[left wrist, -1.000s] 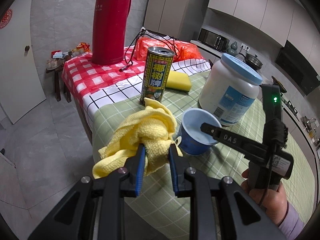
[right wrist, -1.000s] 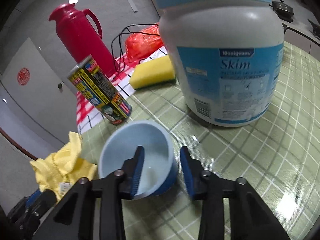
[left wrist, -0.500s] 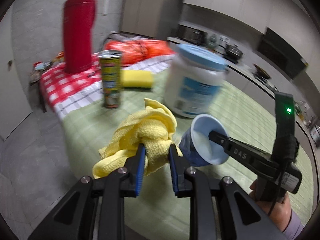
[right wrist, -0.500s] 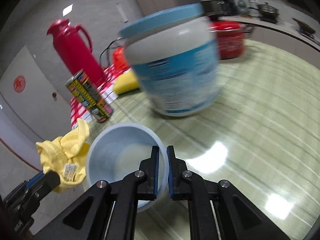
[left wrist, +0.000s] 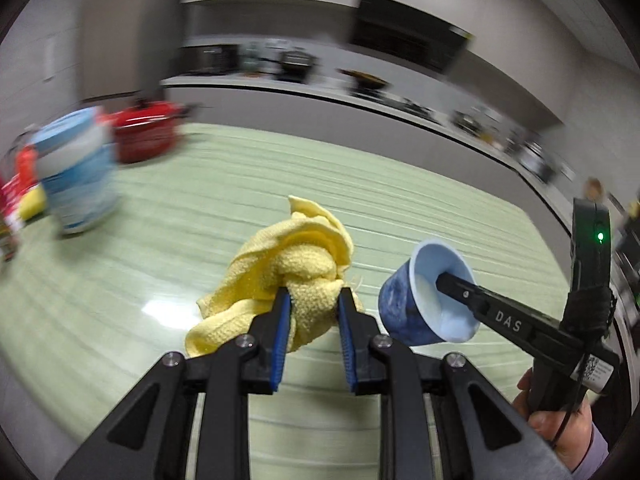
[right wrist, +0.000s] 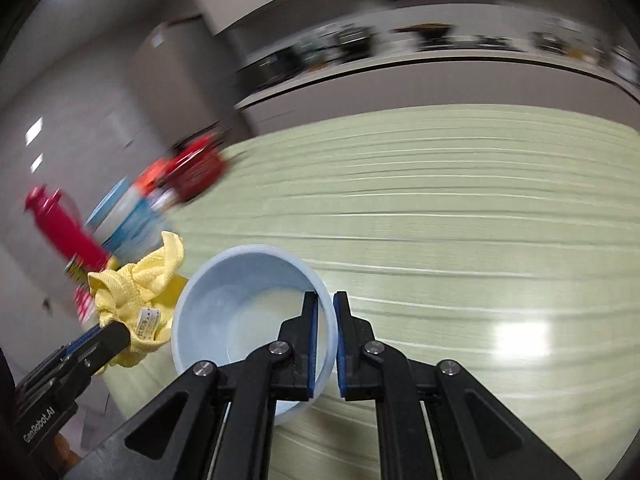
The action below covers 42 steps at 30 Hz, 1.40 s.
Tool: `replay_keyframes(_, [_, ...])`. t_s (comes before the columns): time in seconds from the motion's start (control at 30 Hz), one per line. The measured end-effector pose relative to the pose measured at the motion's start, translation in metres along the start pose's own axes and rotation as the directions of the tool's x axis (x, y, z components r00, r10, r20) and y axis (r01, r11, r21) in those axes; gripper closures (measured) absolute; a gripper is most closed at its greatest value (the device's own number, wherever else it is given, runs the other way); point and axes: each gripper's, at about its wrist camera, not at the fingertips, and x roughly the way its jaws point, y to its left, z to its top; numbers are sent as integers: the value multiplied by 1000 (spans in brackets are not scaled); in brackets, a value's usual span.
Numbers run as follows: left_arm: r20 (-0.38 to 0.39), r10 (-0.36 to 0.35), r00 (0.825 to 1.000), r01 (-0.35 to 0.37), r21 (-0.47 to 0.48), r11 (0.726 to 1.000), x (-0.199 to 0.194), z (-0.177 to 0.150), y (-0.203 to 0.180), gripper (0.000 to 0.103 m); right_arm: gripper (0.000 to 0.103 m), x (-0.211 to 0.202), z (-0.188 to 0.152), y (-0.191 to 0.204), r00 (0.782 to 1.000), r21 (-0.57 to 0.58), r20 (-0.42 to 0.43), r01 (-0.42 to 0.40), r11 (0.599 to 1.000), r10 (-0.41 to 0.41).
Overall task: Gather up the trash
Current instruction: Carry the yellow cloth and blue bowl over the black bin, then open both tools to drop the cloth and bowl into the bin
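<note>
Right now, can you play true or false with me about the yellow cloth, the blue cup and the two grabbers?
1. The left gripper is clamped on the yellow cloth. True.
2. The blue cup is standing flat on the green tablecloth. False: it is tipped and held up off the cloth by its rim.
3. The right gripper pinches the cup's rim, one finger inside and one outside. True.
4. The cup is filled to the top with juice. False: only a pale whitish patch shows inside.
5. The big white tub with the blue lid is inside the cup. False: it stands far off at the left, on the table.
</note>
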Motion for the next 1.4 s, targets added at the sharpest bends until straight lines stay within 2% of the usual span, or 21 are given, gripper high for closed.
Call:
replay_keyframes(0.07, [-11,-31,999,31,26,999,5,-9,-52,79,95,-33,-5,-57,999,39,13,41,998,-41])
replay_keyframes(0.1, [-22,-51,998,52,41,998,11,-16,-89,79,95,-53,-9,-93,998,63,16,64,996,-65])
replay_keyframes(0.13, [-28,-61,998,62,46,997,14,-20,-107,79,95,-66,-10,-117,997,77,17,78,994,-80])
replay_keyframes(0.23, [-58,-104,993,108,67,992,31,-39,-191,79,95,-113,-18,-195,991,105,20,131,986,-134])
replay_keyframes(0.37, [-95,-150,984,158,80,984,45,-52,-263,79,95,-160,-26,-270,982,144,24,183,972,-189])
replay_keyframes(0.4, [-111,-169,979,180,100,979,48,-55,-288,79,95,-173,-28,-286,978,155,31,198,968,-206])
replay_keyframes(0.5, [-139,-209,968,230,159,960,57,-51,-333,79,95,-211,-35,-330,966,213,57,235,948,-253])
replay_keyframes(0.67, [-174,-307,936,344,256,903,67,-51,-402,79,95,-266,-51,-393,934,320,87,302,898,-345])
replay_keyframes(0.77, [-218,-358,908,411,294,863,69,-58,-444,79,95,-303,-65,-433,909,373,97,344,862,-405])
replay_keyframes(0.87, [-267,-384,884,458,325,828,69,-69,-476,79,95,-336,-78,-476,889,451,106,356,819,-445])
replay_keyframes(0.97, [-308,-407,860,501,359,788,67,-87,-525,79,95,-362,-90,-514,871,475,95,386,791,-482])
replay_keyframes(1.03, [-325,-411,852,514,365,776,71,-95,-550,79,95,-378,-99,-553,863,494,76,403,770,-500])
replay_keyframes(1.1, [-344,-397,851,511,363,780,79,-108,-580,79,95,-387,-108,-590,858,493,49,425,759,-512])
replay_keyframes(1.2, [-391,-366,844,500,331,800,99,-127,-624,79,95,-385,-120,-648,869,492,-13,437,753,-495])
replay_keyframes(1.3, [-421,-302,855,457,337,823,123,-148,-660,78,95,-377,-126,-695,872,474,-68,456,753,-485])
replay_keyframes(1.4, [-454,-238,859,407,323,854,148,-164,-676,75,95,-359,-131,-734,882,452,-116,457,766,-457])
